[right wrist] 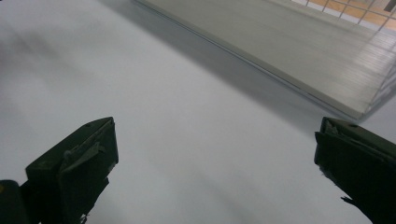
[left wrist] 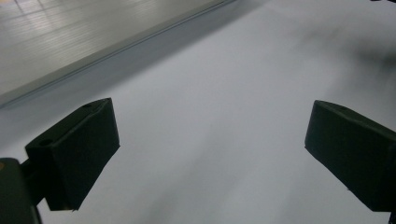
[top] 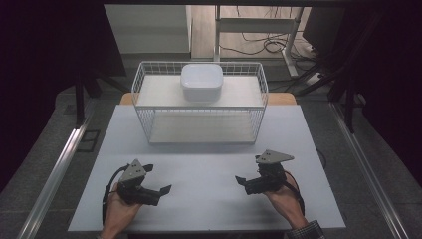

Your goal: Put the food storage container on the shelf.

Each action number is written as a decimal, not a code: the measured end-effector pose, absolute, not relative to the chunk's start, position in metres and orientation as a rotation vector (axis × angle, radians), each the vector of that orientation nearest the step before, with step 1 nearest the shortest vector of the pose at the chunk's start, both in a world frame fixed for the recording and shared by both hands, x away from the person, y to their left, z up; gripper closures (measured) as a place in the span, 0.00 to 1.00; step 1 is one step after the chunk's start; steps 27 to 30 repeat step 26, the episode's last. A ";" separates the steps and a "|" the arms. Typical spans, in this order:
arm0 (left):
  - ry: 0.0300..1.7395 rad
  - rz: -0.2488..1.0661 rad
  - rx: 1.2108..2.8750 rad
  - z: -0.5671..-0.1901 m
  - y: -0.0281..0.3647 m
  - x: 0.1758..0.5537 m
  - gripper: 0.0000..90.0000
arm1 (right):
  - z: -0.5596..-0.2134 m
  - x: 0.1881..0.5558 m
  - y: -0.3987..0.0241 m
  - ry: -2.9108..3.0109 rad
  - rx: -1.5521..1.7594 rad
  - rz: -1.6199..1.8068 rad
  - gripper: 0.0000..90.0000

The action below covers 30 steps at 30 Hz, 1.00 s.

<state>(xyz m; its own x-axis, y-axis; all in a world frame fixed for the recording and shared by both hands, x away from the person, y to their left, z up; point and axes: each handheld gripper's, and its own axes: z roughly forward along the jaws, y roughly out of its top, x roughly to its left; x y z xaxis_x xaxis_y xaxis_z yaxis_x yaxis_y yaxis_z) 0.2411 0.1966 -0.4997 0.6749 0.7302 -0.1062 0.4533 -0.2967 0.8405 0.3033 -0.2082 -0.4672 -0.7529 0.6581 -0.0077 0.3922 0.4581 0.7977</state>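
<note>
Both my grippers sit low over the near part of the white table (top: 209,164), nothing in either one. My left gripper (top: 160,191) is at the near left, held in my left hand (top: 119,209), jaws pointing right toward the table's middle. In the left gripper view its two black jaws stand wide apart with bare table surface between them, so it's released, gripping nothing (left wrist: 210,144). My right gripper (top: 244,181) is at the near right, held in my right hand (top: 283,199), jaws pointing left, roughly facing the other one. In the right gripper view its jaws are spread wide too, only table between them (right wrist: 215,163); released. The two grippers are well apart from each other, with open table in the gap. Each has a grey three-cornered plate on top and a cable trailing back toward my arms.

Nearest thing to work on: a white wire basket rack (top: 142,99) at the far side of the table, centred, with two levels. A white rounded-square bowl (top: 201,82) sits on the upper shelf, about the middle, upright, opening up. The lower shelf (top: 201,130) is a pale board; its edge and some wire mesh show at the top right of the right gripper view (right wrist: 299,51). Rack and bowl are well apart from both grippers; neither touches them
</note>
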 end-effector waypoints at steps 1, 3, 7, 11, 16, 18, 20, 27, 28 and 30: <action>0.926 0.371 1.945 -0.501 0.198 0.240 0.03 | -0.468 0.302 -0.210 2.392 0.899 1.189 0.00; 0.938 0.375 1.945 -0.503 0.201 0.237 0.03 | -0.470 0.299 -0.214 2.382 0.907 1.183 0.00; 0.965 0.380 1.957 -0.509 0.207 0.231 0.03 | -0.474 0.292 -0.220 2.374 0.925 1.160 0.00; 0.993 0.376 1.969 -0.515 0.211 0.226 0.02 | -0.481 0.286 -0.225 2.388 0.946 1.131 0.00; 1.022 0.385 1.988 -0.522 0.215 0.221 0.02 | -0.491 0.281 -0.230 2.408 0.962 1.089 0.00; 1.040 0.384 2.001 -0.526 0.218 0.220 0.02 | -0.499 0.279 -0.232 2.429 0.983 1.041 0.00; 1.059 0.370 2.011 -0.530 0.220 0.219 0.02 | -0.502 0.279 -0.233 2.440 0.989 1.022 0.00; 1.093 0.334 1.999 -0.534 0.225 0.220 0.02 | -0.513 0.283 -0.234 2.480 1.033 0.940 0.00; 1.093 0.334 1.999 -0.534 0.225 0.220 0.02 | -0.513 0.283 -0.234 2.480 1.033 0.940 0.00; 1.093 0.334 1.999 -0.534 0.225 0.220 0.02 | -0.513 0.283 -0.234 2.480 1.033 0.940 0.00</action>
